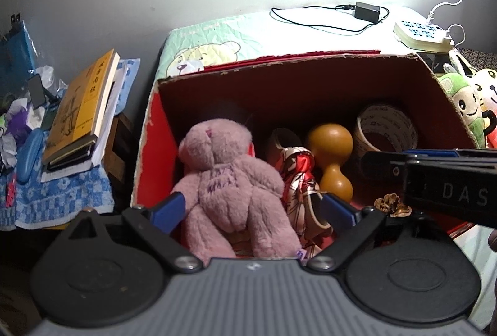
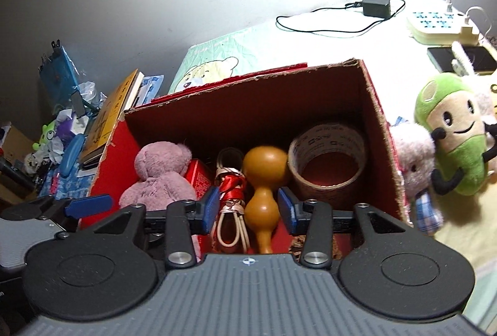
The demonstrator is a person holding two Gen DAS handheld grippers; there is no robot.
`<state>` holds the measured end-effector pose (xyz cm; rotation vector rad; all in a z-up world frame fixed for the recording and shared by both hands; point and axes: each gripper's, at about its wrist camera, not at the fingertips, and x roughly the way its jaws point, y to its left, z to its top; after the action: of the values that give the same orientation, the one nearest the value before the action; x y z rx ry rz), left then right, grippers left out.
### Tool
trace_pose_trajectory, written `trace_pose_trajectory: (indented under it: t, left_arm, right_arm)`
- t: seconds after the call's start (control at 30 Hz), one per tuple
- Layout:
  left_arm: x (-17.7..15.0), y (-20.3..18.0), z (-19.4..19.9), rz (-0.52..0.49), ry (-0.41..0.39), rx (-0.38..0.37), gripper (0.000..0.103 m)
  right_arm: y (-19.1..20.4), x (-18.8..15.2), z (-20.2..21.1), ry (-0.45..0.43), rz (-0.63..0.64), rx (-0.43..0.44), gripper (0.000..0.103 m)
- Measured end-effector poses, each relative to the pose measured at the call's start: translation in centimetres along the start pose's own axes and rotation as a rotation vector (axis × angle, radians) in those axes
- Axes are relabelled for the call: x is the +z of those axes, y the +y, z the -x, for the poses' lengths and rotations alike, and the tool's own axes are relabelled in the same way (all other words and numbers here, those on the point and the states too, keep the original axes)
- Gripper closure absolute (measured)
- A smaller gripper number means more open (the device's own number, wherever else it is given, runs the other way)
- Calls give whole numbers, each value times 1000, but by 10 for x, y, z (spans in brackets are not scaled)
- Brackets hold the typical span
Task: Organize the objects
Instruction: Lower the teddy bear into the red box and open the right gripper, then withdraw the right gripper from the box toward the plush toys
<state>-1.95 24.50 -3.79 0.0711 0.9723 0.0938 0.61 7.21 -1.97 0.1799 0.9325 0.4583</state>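
Note:
A cardboard box (image 1: 149,149) with red outer walls stands open on the bed. Inside lie a pink teddy bear (image 1: 223,180), a red patterned ribbon bundle (image 1: 298,180), an orange gourd (image 1: 332,156), a roll of tape (image 1: 385,131) and a brown walnut-like lump (image 1: 393,205). My left gripper (image 1: 254,205) is open over the box, its pads either side of the bear, the right pad clear of it. My right gripper (image 2: 247,208) is open, with the gourd (image 2: 264,180) and the ribbon bundle (image 2: 231,187) lying between its pads and gaps on both sides.
A green plush (image 2: 453,131) and a pale pink plush (image 2: 413,156) sit right of the box. A power strip (image 2: 441,25), a black adapter (image 2: 377,6) with cable and a phone (image 2: 459,56) lie behind. Books (image 1: 80,118) and clutter crowd a side table at left.

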Motion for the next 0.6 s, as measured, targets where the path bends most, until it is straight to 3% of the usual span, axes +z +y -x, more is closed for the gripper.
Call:
trace_pose_trajectory:
  t: [0.6]
  left_arm:
    - [-3,-13,6,-3,19,64,4]
  right_arm:
    - [1,-8,15,-25,37,-64,52]
